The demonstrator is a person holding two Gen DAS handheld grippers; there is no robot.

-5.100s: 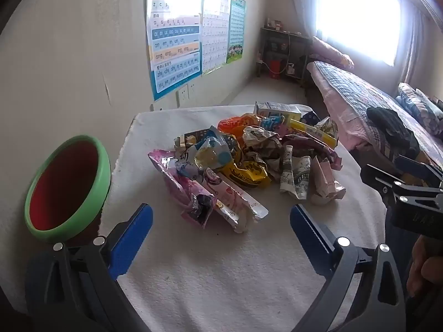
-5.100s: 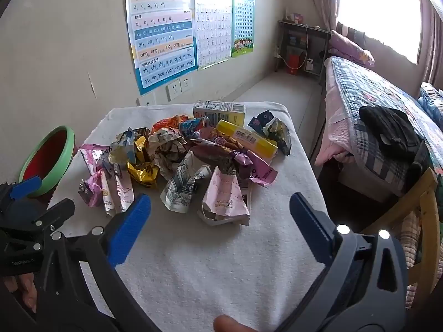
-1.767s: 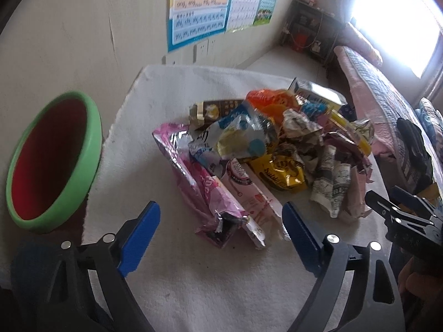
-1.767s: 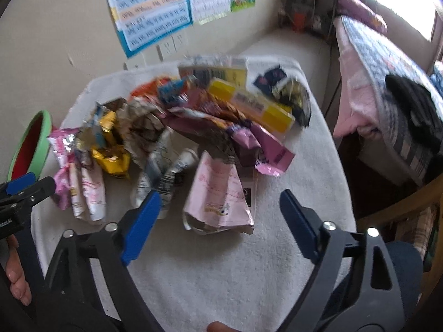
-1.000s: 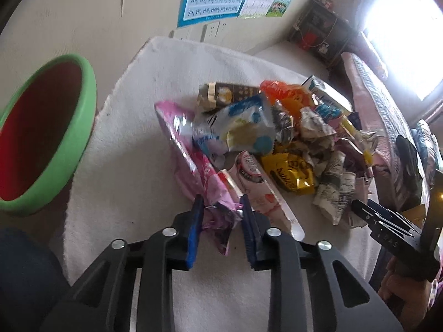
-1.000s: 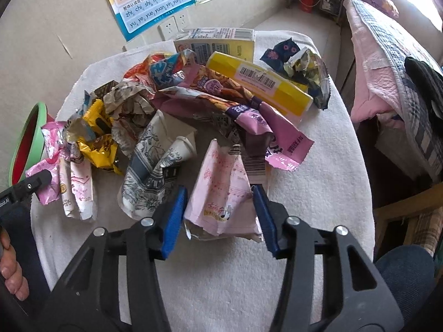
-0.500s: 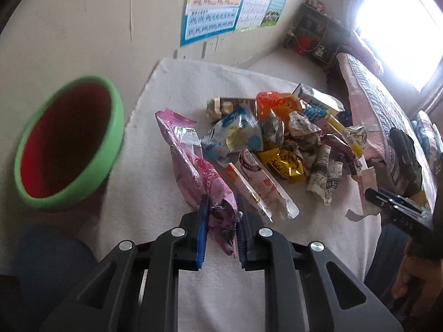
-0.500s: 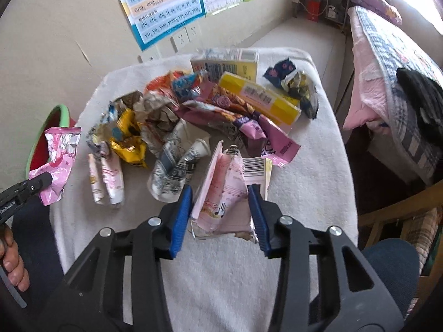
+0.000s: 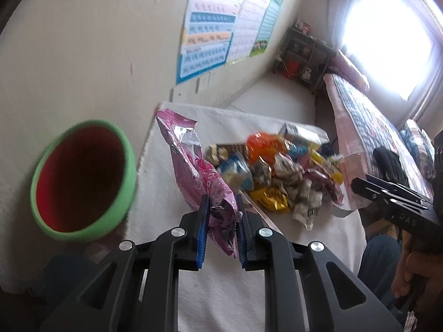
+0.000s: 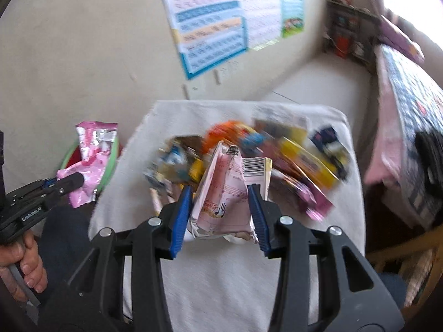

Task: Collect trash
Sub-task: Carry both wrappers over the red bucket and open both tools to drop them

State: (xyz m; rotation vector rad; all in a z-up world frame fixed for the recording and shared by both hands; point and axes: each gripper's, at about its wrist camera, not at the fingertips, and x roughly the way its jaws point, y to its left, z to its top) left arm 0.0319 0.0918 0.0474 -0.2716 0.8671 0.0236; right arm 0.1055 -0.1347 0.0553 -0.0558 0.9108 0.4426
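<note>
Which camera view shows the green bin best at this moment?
The left wrist view. There the green bin shows its whole rim and red inside, beside the pink wrapper held by the left gripper. In the right wrist view the same wrapper hides most of the bin; only parts of its rim show.

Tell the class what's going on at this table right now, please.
A person is clearing litter with a gripper in each hand. The left gripper is shut on a pink foil wrapper, lifted off the white table beside the green-rimmed red bin. The right gripper is shut on a pale pink crumpled carton, raised above the table. A heap of wrappers and boxes lies on the cloth, uncollected.
</note>
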